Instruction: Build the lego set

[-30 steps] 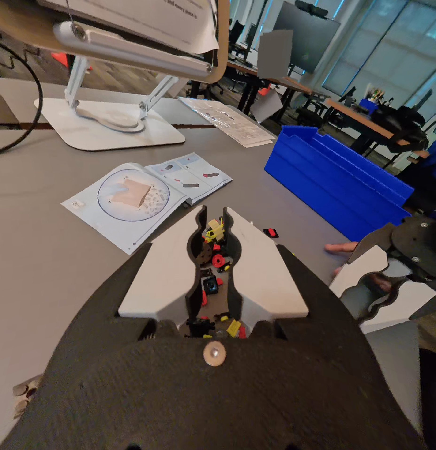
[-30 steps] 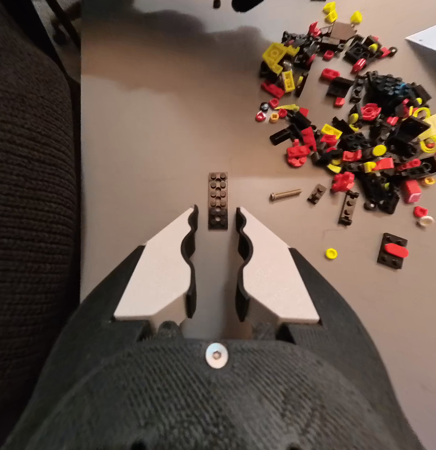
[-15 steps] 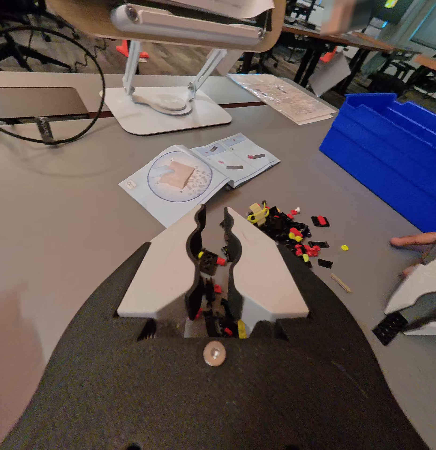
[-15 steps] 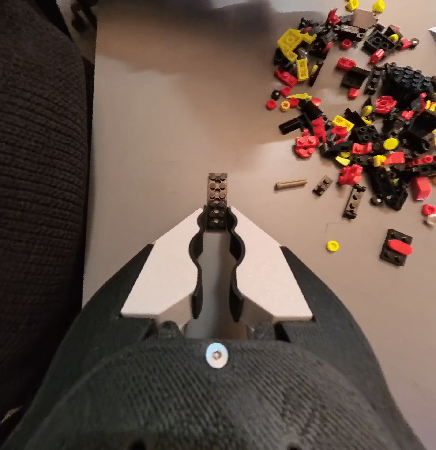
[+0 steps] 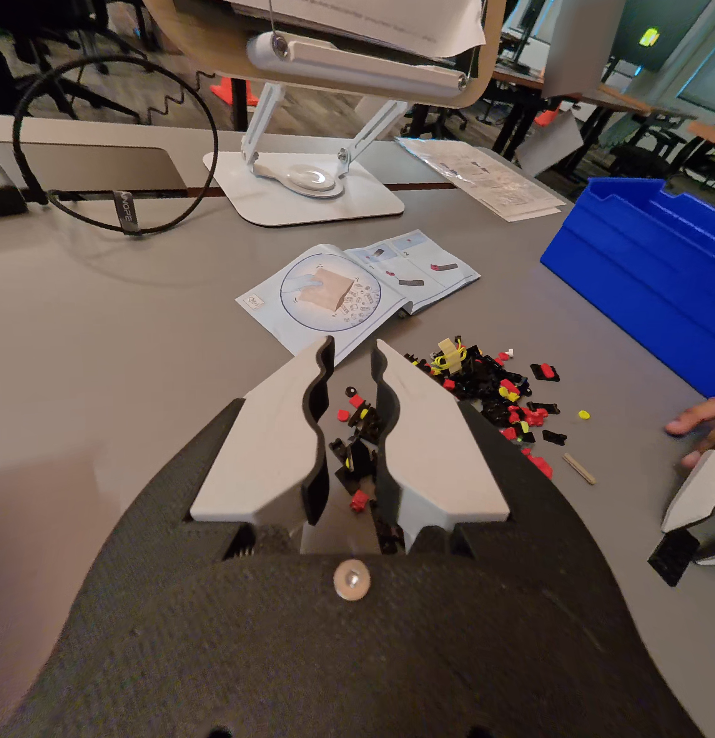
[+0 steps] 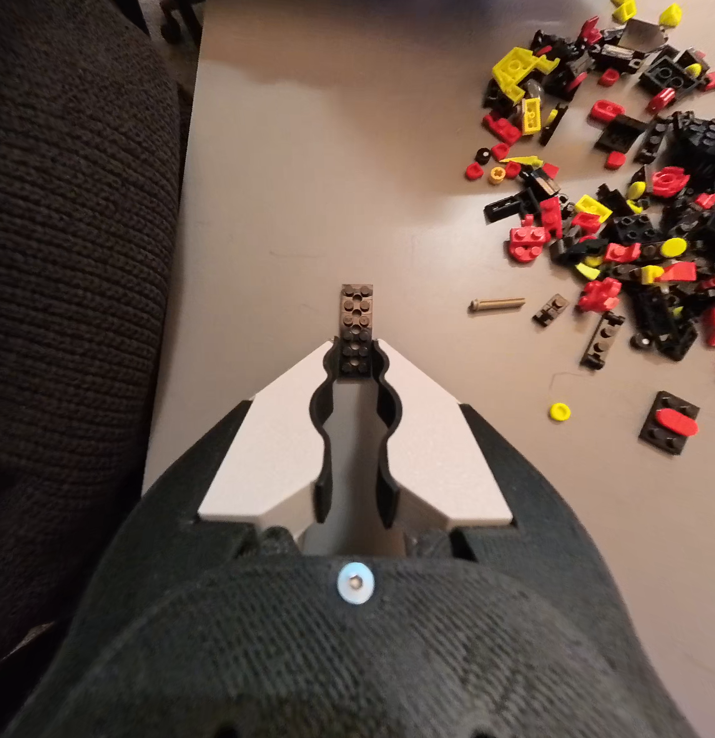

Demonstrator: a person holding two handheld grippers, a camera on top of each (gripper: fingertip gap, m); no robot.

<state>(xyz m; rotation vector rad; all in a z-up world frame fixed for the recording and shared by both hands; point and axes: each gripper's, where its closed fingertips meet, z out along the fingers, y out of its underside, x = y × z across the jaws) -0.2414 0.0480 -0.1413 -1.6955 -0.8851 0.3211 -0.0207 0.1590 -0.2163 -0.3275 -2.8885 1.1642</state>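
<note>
Print shows on the instruction booklet [image 5: 358, 289] and cable strap [image 5: 126, 211].

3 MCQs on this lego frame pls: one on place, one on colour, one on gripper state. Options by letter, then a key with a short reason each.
1. Where does the open instruction booklet lie?
A. inside the blue bin
B. flat on the table beyond the loose brick pile
C. on the tablet stand

2. What colour is the small round piece lying alone beside the black plate with a red tile?
A. yellow
B. blue
C. white

3. What is the right gripper doing?
A. open over bare table
B. shut on the long black plate
C. shut on the tan pin

Key: 1 B, it lies flat on the grey table past the pile. 2 A, plainly yellow. 3 B, the fingertips pinch the near end of the long black plate.
</note>
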